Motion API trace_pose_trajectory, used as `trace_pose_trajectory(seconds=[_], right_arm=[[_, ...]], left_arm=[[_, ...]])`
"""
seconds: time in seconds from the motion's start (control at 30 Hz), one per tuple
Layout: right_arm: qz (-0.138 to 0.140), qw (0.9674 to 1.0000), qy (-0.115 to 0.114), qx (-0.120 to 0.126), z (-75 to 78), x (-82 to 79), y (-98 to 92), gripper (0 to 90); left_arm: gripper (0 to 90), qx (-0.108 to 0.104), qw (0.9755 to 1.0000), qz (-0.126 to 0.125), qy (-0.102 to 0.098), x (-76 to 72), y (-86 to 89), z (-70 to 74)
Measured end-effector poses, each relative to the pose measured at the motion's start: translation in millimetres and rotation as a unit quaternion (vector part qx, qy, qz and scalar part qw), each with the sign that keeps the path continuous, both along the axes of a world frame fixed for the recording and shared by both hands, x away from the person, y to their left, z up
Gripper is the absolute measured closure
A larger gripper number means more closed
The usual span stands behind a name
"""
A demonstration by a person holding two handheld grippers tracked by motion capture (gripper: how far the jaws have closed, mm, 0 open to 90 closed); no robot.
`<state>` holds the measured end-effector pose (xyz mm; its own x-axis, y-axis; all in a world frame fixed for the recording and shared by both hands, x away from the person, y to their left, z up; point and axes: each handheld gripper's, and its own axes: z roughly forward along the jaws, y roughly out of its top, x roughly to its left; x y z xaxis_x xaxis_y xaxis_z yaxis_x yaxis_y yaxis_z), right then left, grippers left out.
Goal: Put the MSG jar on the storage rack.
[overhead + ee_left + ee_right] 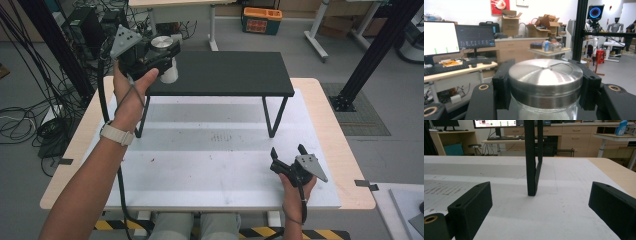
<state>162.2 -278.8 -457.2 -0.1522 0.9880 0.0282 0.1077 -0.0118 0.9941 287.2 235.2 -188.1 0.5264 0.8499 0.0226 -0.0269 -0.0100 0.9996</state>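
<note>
The left gripper [545, 100] has its two black jaws clamped on a clear glass jar with a brushed-steel round lid [545, 75], one pad on each side, pressing just under the lid's rim. The jar stands upright between them, its long axis vertical, with a pale, whitish filling visible through the glass below the lid. In the high view the left gripper [150, 56] holds the jar [165, 50] up at the far left corner of the black flat-topped metal shelf on thin legs [225, 72]. The jar's white lower part hangs just off the shelf's left edge, roughly level with its top; whether it touches the edge I cannot tell. The shelf top therefore lies to the right of the jaws, and only the left hand [131, 95] is near it. If the jar is meant for the shelf, my judgement is that a short sideways carry would put it over the surface.

The right gripper [289, 160] rests low at the near right of the white mat on the pale wooden table [345, 150], well apart from the jar. Its jaws stand wide apart and hold nothing. In the right gripper view they frame bare mat and one thin black shelf leg [532, 170] standing straight ahead.
</note>
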Motion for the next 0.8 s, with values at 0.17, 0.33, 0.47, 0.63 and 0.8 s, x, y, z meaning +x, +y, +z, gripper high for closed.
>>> trace_pose_trajectory(seconds=[0.17,0.33,0.47,0.63,0.8], right_arm=[[-0.001,1.0000,0.000,0.000,0.0,-0.1,0.4,4.8],[0.000,1.0000,0.000,-0.003,0.2,0.1,0.5,4.8],[-0.003,1.0000,-0.001,-0.002,-0.3,-0.3,1.3,4.9],[-0.002,1.0000,-0.001,-0.003,-0.2,-0.3,1.3,4.9],[-0.002,1.0000,-0.001,-0.003,-0.3,-0.4,1.0,4.9]], left_arm=[[41.6,-0.004,1.0000,-0.003,0.002,11.3,-3.0,1.5],[41.6,0.001,1.0000,0.003,0.004,23.2,-7.5,1.6],[41.6,0.000,0.9999,0.007,0.008,34.8,-5.7,-2.6],[41.6,0.007,0.9999,0.008,0.011,47.4,-3.6,-9.5],[41.6,0.010,0.9999,0.007,0.006,54.2,-7.5,-16.3]])
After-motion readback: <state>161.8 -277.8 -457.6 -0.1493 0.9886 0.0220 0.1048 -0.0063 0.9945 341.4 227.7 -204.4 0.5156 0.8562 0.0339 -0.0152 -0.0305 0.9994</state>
